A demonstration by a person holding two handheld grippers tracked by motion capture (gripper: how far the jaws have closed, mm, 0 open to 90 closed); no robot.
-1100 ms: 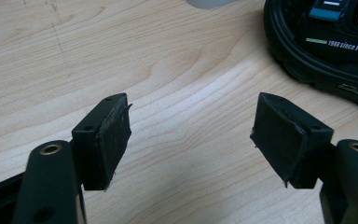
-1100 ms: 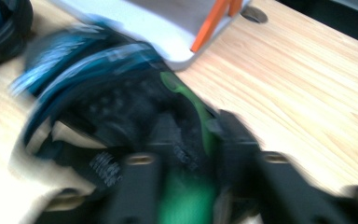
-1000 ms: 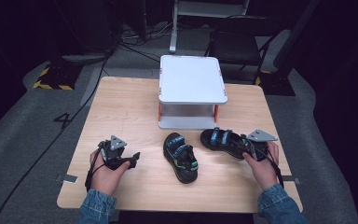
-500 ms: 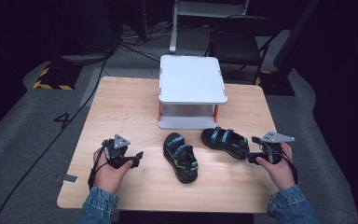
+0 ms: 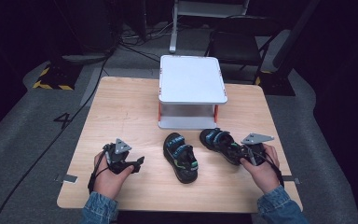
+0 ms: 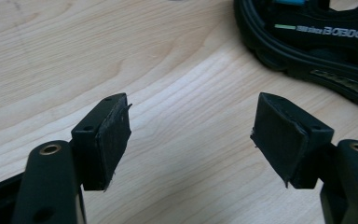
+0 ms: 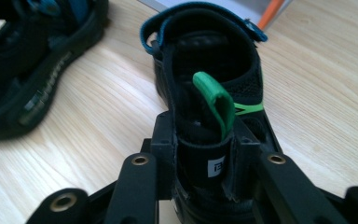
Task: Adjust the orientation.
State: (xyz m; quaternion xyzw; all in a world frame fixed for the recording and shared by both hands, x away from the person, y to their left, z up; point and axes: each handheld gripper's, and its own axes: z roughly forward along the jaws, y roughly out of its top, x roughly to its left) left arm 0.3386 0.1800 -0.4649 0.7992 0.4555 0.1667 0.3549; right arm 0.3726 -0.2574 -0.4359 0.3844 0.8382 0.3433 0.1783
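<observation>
Landmark: white box-shaped shelf with orange legs [image 5: 192,91], far centre of the wooden table [image 5: 121,112].
Right gripper [image 7: 200,154]: jaws clamped on the heel strap of the black sandal with blue straps [image 5: 219,142], just before the shelf, likely for lifting.
Left gripper [image 6: 193,140]: jaws wide, empty, resting left of the shelf.
Second black sandal with green trim [image 5: 182,156]: before the shelf, free.

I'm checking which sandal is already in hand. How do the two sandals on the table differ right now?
The right sandal is clamped at its heel strap between the right gripper's jaws; the middle sandal lies free, with the open left gripper beside it holding nothing. The right sandal lies close to the white stand; the middle sandal lies nearer the person. Both are black with blue and green trim and rest on the wooden table.
</observation>
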